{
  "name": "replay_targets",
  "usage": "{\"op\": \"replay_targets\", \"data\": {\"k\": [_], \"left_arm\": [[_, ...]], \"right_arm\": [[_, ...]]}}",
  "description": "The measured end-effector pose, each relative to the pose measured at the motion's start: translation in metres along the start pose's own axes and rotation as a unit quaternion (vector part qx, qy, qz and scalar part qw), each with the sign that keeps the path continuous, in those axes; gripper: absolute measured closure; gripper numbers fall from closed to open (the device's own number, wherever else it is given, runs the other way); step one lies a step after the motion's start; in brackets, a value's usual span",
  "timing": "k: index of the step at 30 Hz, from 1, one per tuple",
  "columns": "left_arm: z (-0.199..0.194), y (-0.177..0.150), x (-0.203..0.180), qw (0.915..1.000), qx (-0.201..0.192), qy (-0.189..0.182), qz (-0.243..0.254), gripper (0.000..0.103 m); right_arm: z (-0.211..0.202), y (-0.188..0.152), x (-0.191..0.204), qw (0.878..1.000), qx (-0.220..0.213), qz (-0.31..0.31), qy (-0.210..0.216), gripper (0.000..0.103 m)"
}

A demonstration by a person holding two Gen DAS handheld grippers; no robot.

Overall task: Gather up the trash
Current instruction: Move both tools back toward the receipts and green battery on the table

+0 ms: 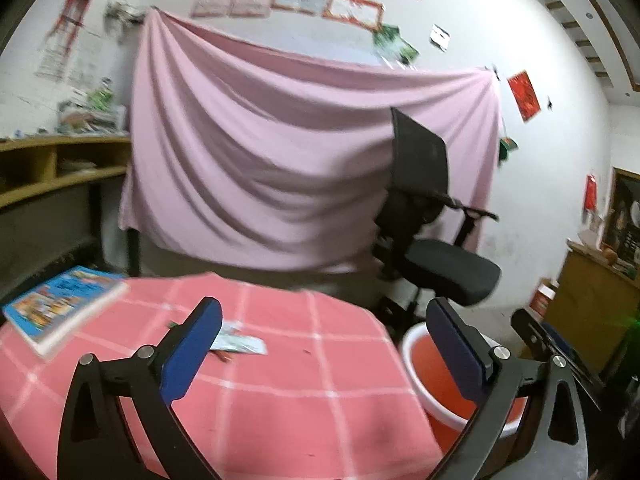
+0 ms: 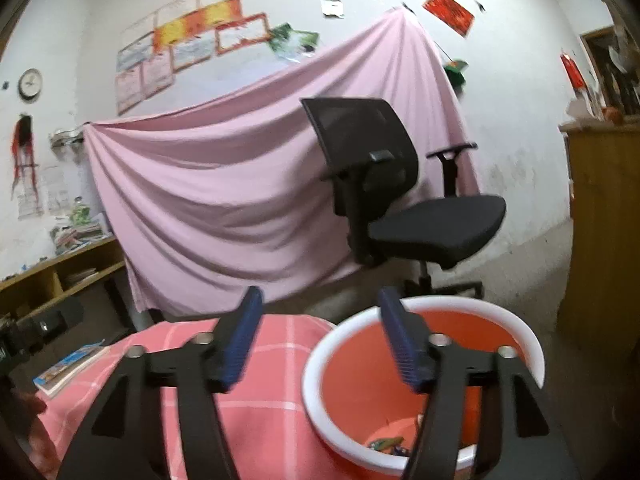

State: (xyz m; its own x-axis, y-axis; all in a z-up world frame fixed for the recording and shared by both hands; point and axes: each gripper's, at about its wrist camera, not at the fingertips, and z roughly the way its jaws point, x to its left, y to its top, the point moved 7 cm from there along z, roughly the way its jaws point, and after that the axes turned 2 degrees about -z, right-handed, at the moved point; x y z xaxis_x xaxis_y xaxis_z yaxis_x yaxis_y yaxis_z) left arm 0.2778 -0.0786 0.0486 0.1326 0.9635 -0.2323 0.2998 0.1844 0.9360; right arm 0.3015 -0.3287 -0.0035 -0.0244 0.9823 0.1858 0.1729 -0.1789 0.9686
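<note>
A pale wrapper [image 1: 240, 345] lies flat on the red checked tablecloth [image 1: 280, 392], with small dark scraps [image 1: 222, 356] beside it. My left gripper [image 1: 324, 320] is open and empty, just above the table, with the wrapper by its left finger. An orange bin with a white rim [image 2: 424, 384] stands beside the table's right edge; it also shows in the left wrist view [image 1: 444, 380]. Some colourful trash [image 2: 390, 446] lies at its bottom. My right gripper [image 2: 318, 312] is open and empty, held above the bin's near-left rim.
A blue book [image 1: 64, 306] lies at the table's left; it shows in the right wrist view too [image 2: 70, 366]. A black office chair [image 2: 404, 196] stands behind the bin before a pink hanging sheet [image 1: 280, 160]. A wooden cabinet [image 2: 604, 220] is at right, shelves [image 1: 60, 168] at left.
</note>
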Motion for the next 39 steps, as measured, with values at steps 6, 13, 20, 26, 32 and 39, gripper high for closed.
{"op": "replay_targets", "data": {"k": [6, 13, 20, 26, 32, 39], "left_arm": [[-0.026, 0.001, 0.033, 0.9987, -0.039, 0.031, 0.011, 0.002], [-0.056, -0.011, 0.077, 0.9943, -0.074, 0.076, 0.011, 0.002], [-0.072, -0.019, 0.103, 0.9892, -0.098, 0.108, 0.013, 0.002], [-0.077, -0.024, 0.119, 0.9869, -0.107, 0.121, 0.004, 0.002], [-0.073, -0.018, 0.131, 0.9851, -0.11, 0.132, -0.001, 0.002], [-0.048, -0.013, 0.155, 0.9855, -0.088, 0.143, -0.022, 0.002]], "right_arm": [[-0.018, 0.007, 0.029, 0.998, -0.058, -0.014, 0.025, 0.0], [-0.036, 0.008, 0.065, 0.992, -0.099, -0.053, 0.057, 0.0], [-0.035, -0.007, 0.095, 0.99, -0.085, -0.081, 0.077, 0.0], [-0.035, -0.011, 0.11, 0.986, -0.083, -0.11, 0.09, 0.0], [-0.02, -0.009, 0.111, 0.988, -0.074, -0.1, 0.094, 0.0], [0.016, -0.021, 0.125, 0.989, -0.02, -0.121, 0.083, 0.0]]}}
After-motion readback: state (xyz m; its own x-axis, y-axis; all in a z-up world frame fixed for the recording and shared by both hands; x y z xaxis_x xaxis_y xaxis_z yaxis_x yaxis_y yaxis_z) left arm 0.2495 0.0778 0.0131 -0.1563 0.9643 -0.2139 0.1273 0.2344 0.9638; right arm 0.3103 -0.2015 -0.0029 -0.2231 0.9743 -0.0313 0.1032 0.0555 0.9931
